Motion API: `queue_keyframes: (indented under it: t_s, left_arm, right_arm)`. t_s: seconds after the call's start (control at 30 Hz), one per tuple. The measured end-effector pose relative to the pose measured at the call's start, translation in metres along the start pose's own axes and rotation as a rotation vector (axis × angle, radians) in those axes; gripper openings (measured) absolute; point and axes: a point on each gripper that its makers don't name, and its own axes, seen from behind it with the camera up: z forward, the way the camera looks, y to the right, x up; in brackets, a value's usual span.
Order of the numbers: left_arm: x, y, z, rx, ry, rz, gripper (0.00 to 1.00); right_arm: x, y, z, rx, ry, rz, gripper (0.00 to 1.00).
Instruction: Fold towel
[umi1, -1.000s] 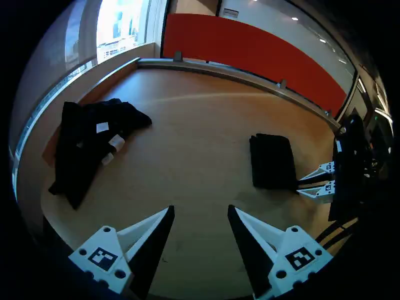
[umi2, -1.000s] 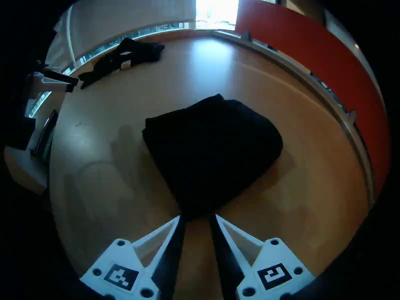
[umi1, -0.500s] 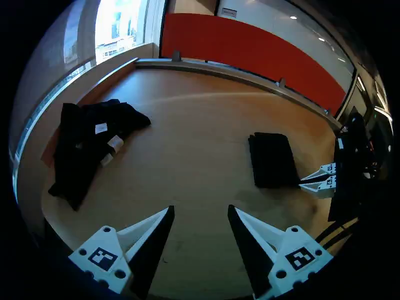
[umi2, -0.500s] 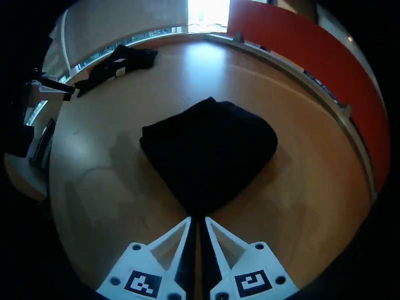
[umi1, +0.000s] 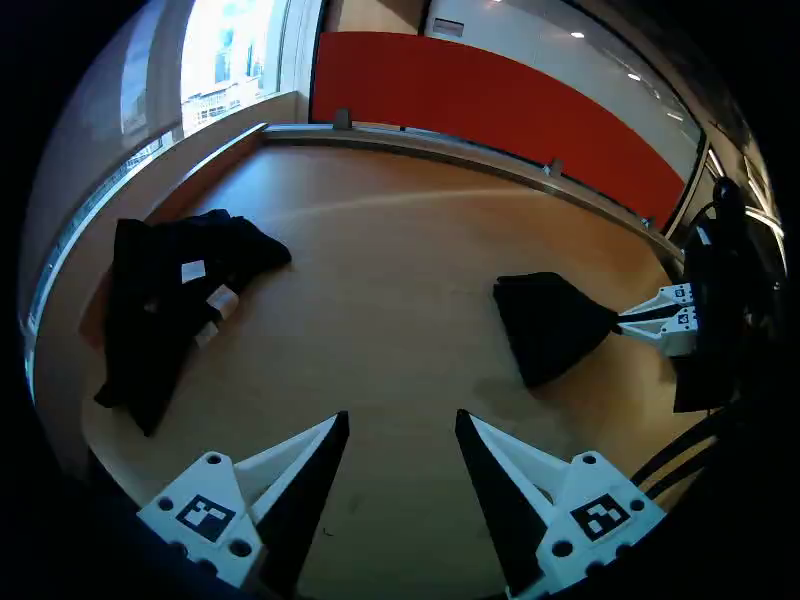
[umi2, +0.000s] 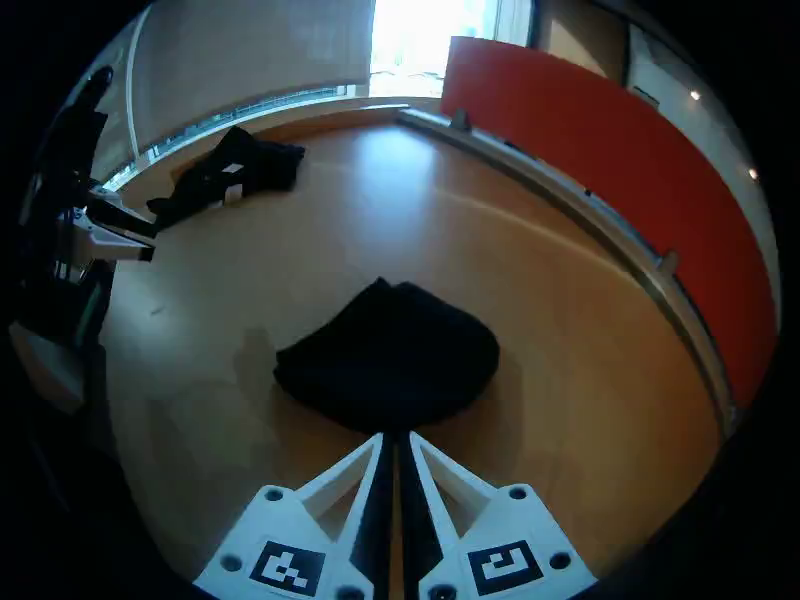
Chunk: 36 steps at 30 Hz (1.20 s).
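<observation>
Right claw: The right claw (umi2: 397, 440) has its two fingers drawn together, a thin dark slit between them, clamped on the near edge of the black towel (umi2: 390, 355). In the left gripper view, the right claw (umi1: 622, 322) reaches in from the right rim and pinches the cloth where it narrows to a point.

Left claw: The left claw (umi1: 400, 418) stands with its fingers wide apart, nothing between them and bare wood showing in the gap. It hangs well away from the towel. In the right gripper view, the left claw (umi2: 140, 240) sits at the far left edge.

Towel: A compact dark bundle near the middle of the surface (umi2: 560, 400) in the right gripper view, rounded at its far side. In the left gripper view, the towel (umi1: 545, 320) lies to the right, its near corner drawn up toward the clamped fingers while the rest rests on the wood.

Surface: Pale polished wood, catching a broad glare from the window (umi2: 430, 40).

Heap of dark cloth: A heap of dark cloth (umi1: 170, 290) with small white tags (umi1: 205, 305) lies at the far left of the surface, well apart from the towel. In the right gripper view, the same heap (umi2: 230, 170) is at the upper left.

Backdrop: A metal rail (umi1: 450, 155) edges the far side, and a red panel (umi1: 500, 100) rises behind it.
</observation>
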Motion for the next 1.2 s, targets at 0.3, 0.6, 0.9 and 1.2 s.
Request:
queue_keyframes:
  t_s: [0.3, 0.6, 0.9, 1.2]
  left_arm:
    - [0.017, 0.007, 0.001, -0.021, 0.021, 0.020, 0.78]
    - [0.027, 0.008, 0.001, -0.031, 0.026, 0.035, 0.78]
    - [0.033, 0.014, 0.006, -0.041, 0.021, 0.047, 0.78]
    - [0.036, 0.029, 0.013, -0.055, 0.011, 0.068, 0.78]
  right_arm:
    - [0.053, 0.023, -0.027, -0.022, 0.065, -0.020, 0.03]
    - [0.082, 0.043, -0.052, -0.038, 0.109, -0.033, 0.03]
    - [0.080, 0.083, -0.079, -0.085, 0.129, 0.005, 0.03]
    - [0.062, 0.131, -0.115, -0.136, 0.142, 0.062, 0.03]
